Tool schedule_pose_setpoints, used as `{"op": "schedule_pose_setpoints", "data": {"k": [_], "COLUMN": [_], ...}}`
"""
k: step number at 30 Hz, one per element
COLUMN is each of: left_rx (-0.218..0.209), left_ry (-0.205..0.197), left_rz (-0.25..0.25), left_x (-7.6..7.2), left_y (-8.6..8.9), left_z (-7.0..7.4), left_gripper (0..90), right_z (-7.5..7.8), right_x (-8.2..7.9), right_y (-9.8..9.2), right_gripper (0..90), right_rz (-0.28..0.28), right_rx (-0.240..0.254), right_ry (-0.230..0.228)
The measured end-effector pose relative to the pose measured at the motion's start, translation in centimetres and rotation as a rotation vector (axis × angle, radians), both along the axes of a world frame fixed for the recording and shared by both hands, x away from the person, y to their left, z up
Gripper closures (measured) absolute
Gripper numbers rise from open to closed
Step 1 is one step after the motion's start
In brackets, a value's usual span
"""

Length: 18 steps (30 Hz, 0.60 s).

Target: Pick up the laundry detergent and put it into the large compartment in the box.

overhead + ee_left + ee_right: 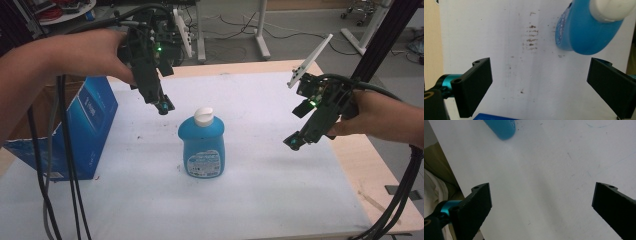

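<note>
The blue bottle (201,145) stands upright and narrow on the white mat (260,200), so a jaw clipping its white cap (204,116) from the side would likely tip it toward the blue box (90,125). The left gripper (163,106) hangs just above and left of the bottle, jaws spread wide and empty. The right gripper (293,142) hovers well to the bottle's right, also wide open, holding nothing.
</note>
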<state>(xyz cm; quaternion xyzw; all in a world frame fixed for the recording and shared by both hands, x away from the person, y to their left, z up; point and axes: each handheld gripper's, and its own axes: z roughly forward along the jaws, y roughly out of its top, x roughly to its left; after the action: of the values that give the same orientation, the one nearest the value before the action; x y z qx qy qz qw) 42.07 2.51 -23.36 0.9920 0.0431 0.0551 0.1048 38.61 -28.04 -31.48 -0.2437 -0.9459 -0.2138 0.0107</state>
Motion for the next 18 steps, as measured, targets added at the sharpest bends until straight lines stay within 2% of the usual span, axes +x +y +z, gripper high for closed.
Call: {"op": "schedule_pose_setpoints", "data": {"k": [4, 7, 10, 12, 18], "left_rx": [-0.007, -0.004, -0.031, -0.04, -0.031], "left_ry": [-0.001, 0.014, 0.045, 0.049, 0.062], "left_rz": [-0.002, -0.011, -0.034, -0.033, -0.055], "left_x": [-0.7, -1.2, -1.7, -1.9, -2.7], "left_y": [-0.2, -0.5, -0.6, -0.6, -1.3], "left_z": [0.3, 0.5, 0.9, 1.0, 1.1], "left_gripper": [6.2, 6.2, 6.2, 6.2, 6.2], "right_z": [0.0, -0.1, -0.1, -0.1, -0.1], "right_x": [-0.1, -0.2, -0.2, -0.2, -0.2], "right_y": [-0.1, -0.2, -0.1, -0.1, 0.0], "right_gripper": [1.7, 1.7, 1.7, 1.7, 1.7], "right_rz": [-0.001, 0.004, 0.001, 0.002, 0.002], "right_rx": [0.001, 0.003, 0.003, 0.004, 0.002], "right_ry": [0.0, 0.001, 0.003, 0.002, 0.0]}}
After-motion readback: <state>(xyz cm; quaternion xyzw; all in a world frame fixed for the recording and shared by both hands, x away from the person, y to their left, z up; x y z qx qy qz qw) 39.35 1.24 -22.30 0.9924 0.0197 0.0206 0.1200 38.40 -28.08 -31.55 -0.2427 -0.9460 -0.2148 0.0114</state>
